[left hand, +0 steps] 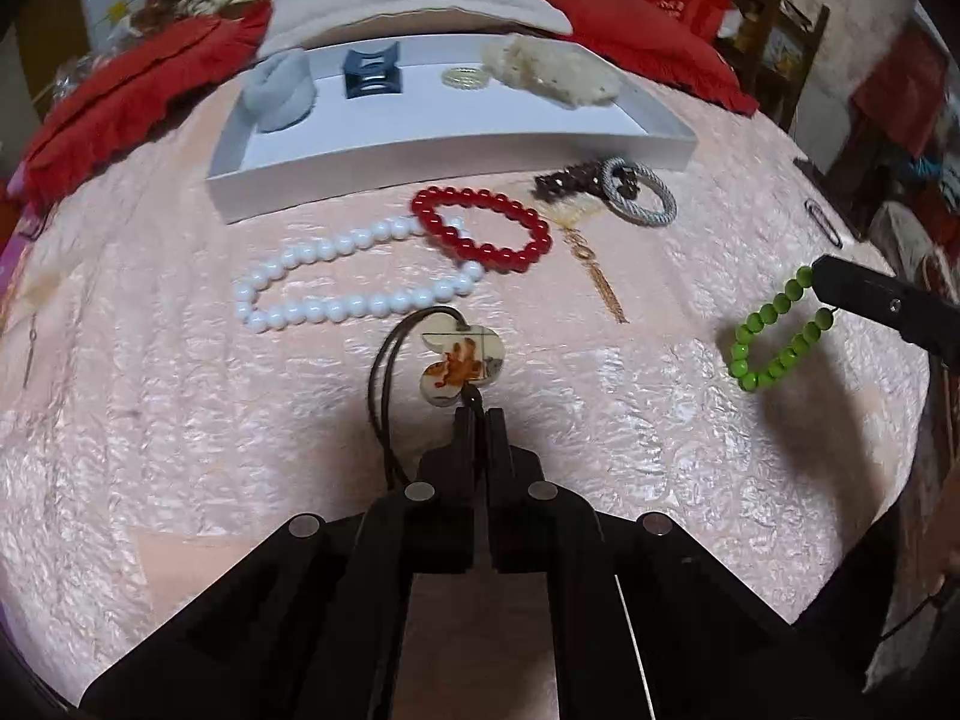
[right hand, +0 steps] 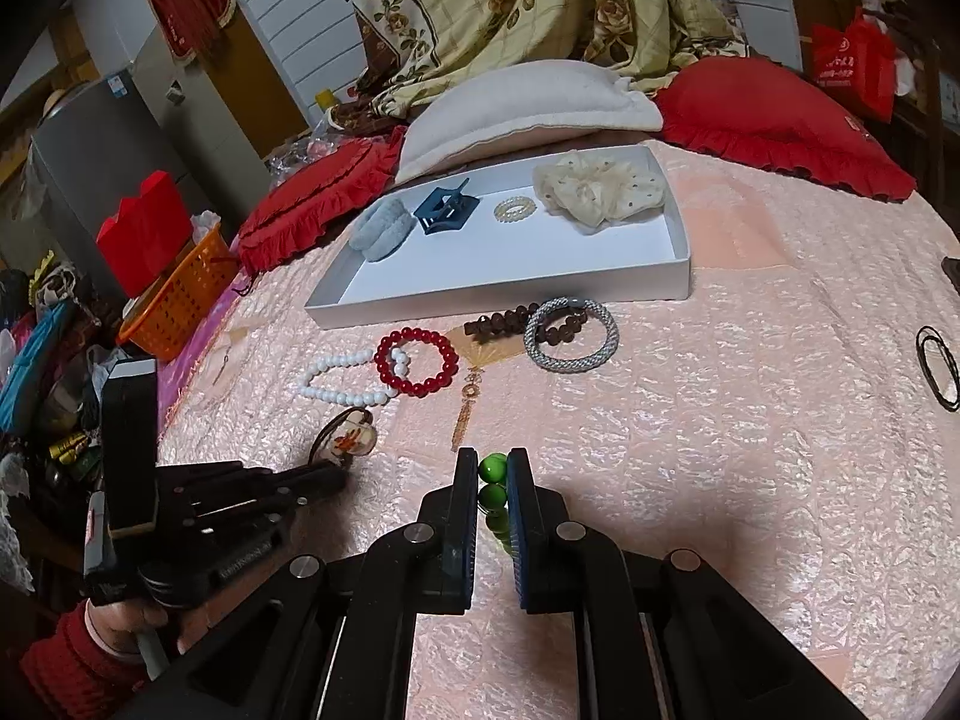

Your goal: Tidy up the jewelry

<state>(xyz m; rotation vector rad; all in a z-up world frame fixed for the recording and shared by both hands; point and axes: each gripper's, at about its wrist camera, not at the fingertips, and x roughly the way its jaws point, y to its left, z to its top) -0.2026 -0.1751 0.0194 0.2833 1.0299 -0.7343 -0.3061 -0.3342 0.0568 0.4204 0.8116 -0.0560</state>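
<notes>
Both grippers are loaded already; left gripper [left hand: 479,414] has its fingers pressed fully together on the dark cord of the pendant necklace [left hand: 459,365], right at the knot under the pendant; the flat clover-shaped pendant lies just ahead of the fingertips on the pink bedspread [left hand: 660,420], cord looping back on the left side of the fingers; right gripper [right hand: 493,468] is nearly closed, pinching the green bead bracelet [right hand: 494,483] between its blue pads, beads stacked in the gap; in the left wrist view the bracelet hangs off that gripper's tip, just above or grazing the bedspread, cannot tell which.

Key relation: white tray [left hand: 456,165] sits straight ahead of both grippers, well beyond them, long axis running across the view; between fingers and tray lies a row of loose pieces: white bead necklace [left hand: 336,294], red bead bracelet [left hand: 483,231] overlapping it, silver bangle [left hand: 639,192], brown beads [left hand: 564,183]; so my guess is any carry to the tray has to lift over that row; pendant is the nearer load to the tray's left half, green bracelet nearer its right end.

Tray already holds a grey scrunchie [right hand: 384,231], blue hair clip [right hand: 445,208], small pearl ring [right hand: 514,207] and cream scrunchie [right hand: 597,189] along its far side; near strip looks free.

Risk, as a guess: the trailing cord may snag the white beads.
</notes>
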